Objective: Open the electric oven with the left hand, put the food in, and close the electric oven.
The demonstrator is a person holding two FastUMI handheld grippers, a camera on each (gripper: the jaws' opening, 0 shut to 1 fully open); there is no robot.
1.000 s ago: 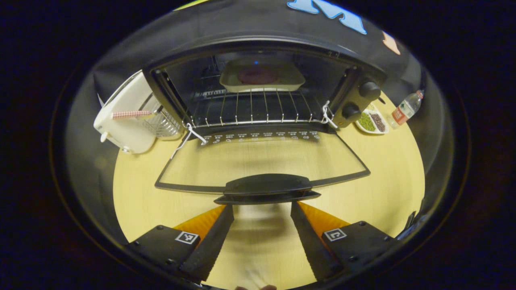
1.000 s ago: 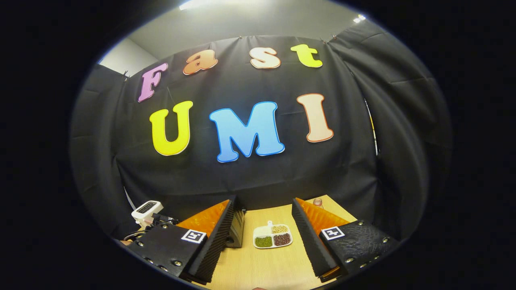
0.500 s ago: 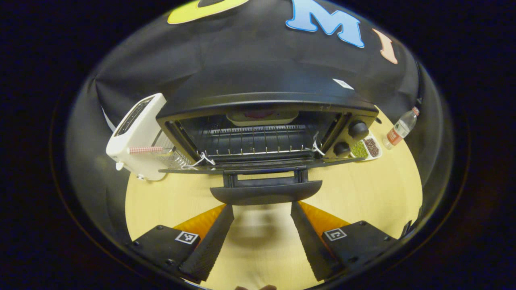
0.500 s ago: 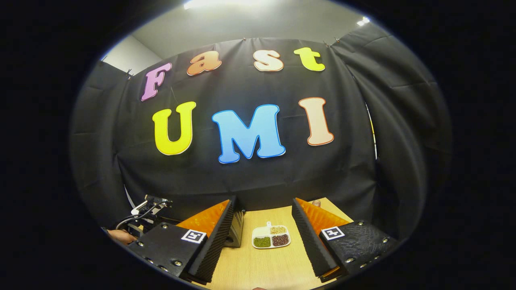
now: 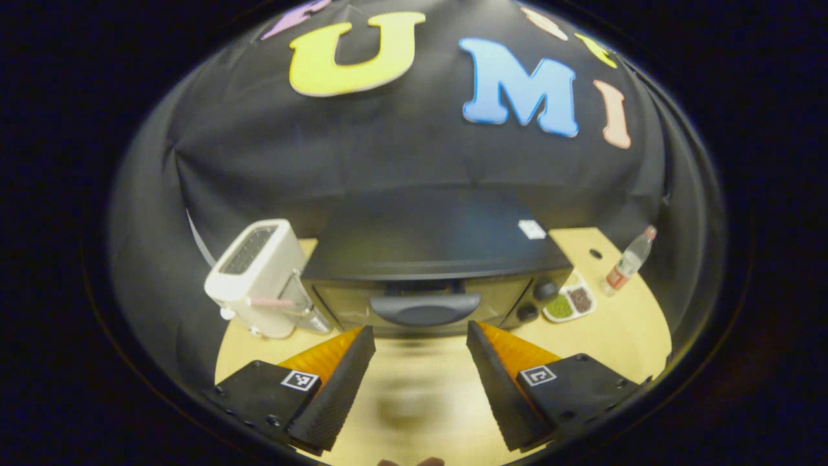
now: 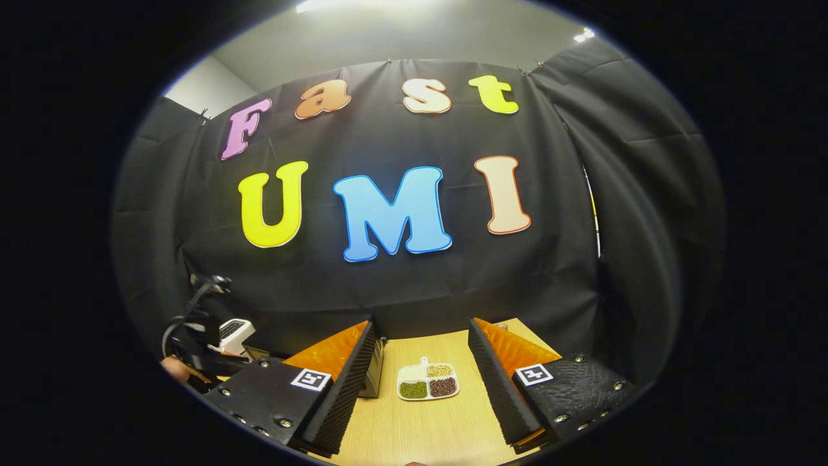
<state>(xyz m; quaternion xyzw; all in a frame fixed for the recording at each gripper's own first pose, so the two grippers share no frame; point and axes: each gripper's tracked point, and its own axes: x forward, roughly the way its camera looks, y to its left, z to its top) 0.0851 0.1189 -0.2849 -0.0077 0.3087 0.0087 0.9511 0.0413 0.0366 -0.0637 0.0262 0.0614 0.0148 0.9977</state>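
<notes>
The electric oven [image 5: 427,259] sits straight ahead of the left gripper [image 5: 420,336], a boxy black body with a smooth flat top carrying a small white sticker [image 5: 532,229]. Its glass door is up against the front, and the wide, rounded black handle [image 5: 425,309] lies just beyond the fingertips, in line with the gap between them. Two round knobs [image 5: 537,301] stand on the panel at the handle's right.

The left gripper is spread wide and holds nothing; its fingers [image 5: 336,388] are black ribbed foam wedges backed with orange. Left of the oven, close beside it, stands a glossy white toaster [image 5: 255,278] with a red-and-white striped lever. To the right lie a white divided dish [image 5: 569,304] of green and dark beans and, further off, a clear plastic bottle [image 5: 626,261], all on a pale wood-grain table [image 5: 621,336].

The right gripper [image 6: 420,362] is likewise spread and empty above the same table, the divided dish lying ahead between its fingers.
</notes>
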